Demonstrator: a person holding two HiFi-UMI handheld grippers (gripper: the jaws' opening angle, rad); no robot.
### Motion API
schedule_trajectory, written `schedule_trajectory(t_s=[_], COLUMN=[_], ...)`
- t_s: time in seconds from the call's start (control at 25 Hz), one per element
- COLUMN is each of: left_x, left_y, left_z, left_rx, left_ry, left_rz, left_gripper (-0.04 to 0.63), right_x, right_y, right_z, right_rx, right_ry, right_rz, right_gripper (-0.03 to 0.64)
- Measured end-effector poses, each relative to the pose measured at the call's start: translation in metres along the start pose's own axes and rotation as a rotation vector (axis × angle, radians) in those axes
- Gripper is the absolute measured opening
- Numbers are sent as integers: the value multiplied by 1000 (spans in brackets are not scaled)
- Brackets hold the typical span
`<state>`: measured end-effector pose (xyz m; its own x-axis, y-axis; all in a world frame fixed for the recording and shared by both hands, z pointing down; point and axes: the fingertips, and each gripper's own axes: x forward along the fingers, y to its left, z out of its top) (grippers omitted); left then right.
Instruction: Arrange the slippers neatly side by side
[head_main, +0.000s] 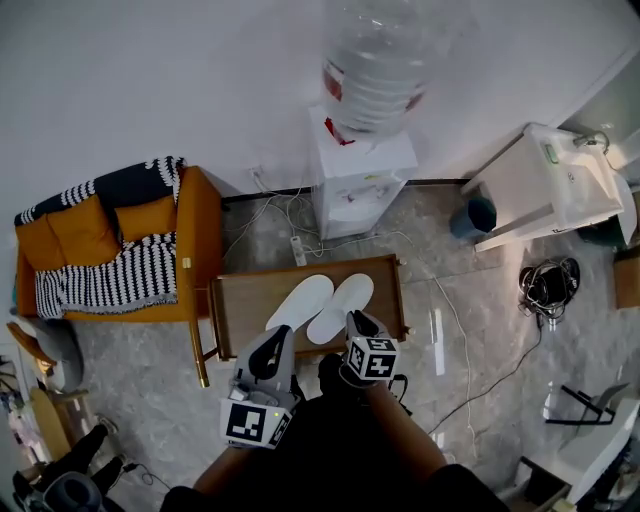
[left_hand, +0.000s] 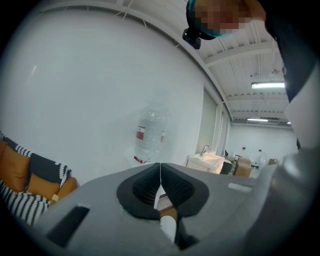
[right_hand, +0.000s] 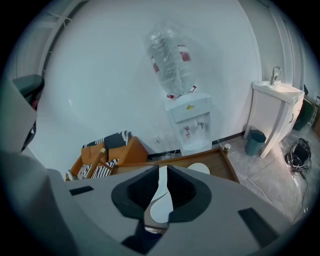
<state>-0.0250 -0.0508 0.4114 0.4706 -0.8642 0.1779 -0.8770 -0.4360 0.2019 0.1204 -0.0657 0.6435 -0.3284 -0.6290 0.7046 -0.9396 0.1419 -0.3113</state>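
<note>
Two white slippers lie side by side on a low brown table (head_main: 250, 310), toes pointing away and to the right: the left slipper (head_main: 300, 300) and the right slipper (head_main: 342, 307). Both grippers hover at the table's near edge, above the slippers' heels. My left gripper (head_main: 275, 338) is shut and holds nothing; its pads (left_hand: 150, 187) meet in the left gripper view. My right gripper (head_main: 356, 320) is shut too, with nothing gripped. A white slipper (right_hand: 161, 205) on the table below shows through its thin slit, and the other slipper's toe (right_hand: 198, 168) peeks over the jaw.
A white water dispenser (head_main: 360, 180) with a big bottle (head_main: 375, 60) stands behind the table. An orange sofa (head_main: 110, 250) with a striped blanket is at the left. A sink cabinet (head_main: 545, 185), a blue bin (head_main: 472, 215) and loose cables (head_main: 548, 285) are at the right.
</note>
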Motion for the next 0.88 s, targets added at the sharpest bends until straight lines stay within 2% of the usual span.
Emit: schedule_trajectory(t_s=[0.28,0.4,0.48,0.64,0.88], left_x=[15,18,19,21,19], left_y=[-1,-2,-3,0,5], left_z=[1,2,2,1,-2], left_rx=[-2,-3,1,3,0], left_ry=[2,2,0,7,17], left_rz=[5,8,6,15,26], left_gripper=[17,17,17,17,17], right_x=[50,68,76,91,114], right_y=[-30,-41,-46,-53,-59], right_z=[-36,-57,-69,-79,-87], right_rx=[79,131,171,236,275], right_ry=[152,227,265,303,347], right_rz=[-35,-45,-49,-59,-95], right_gripper=[26,94,111,131,146])
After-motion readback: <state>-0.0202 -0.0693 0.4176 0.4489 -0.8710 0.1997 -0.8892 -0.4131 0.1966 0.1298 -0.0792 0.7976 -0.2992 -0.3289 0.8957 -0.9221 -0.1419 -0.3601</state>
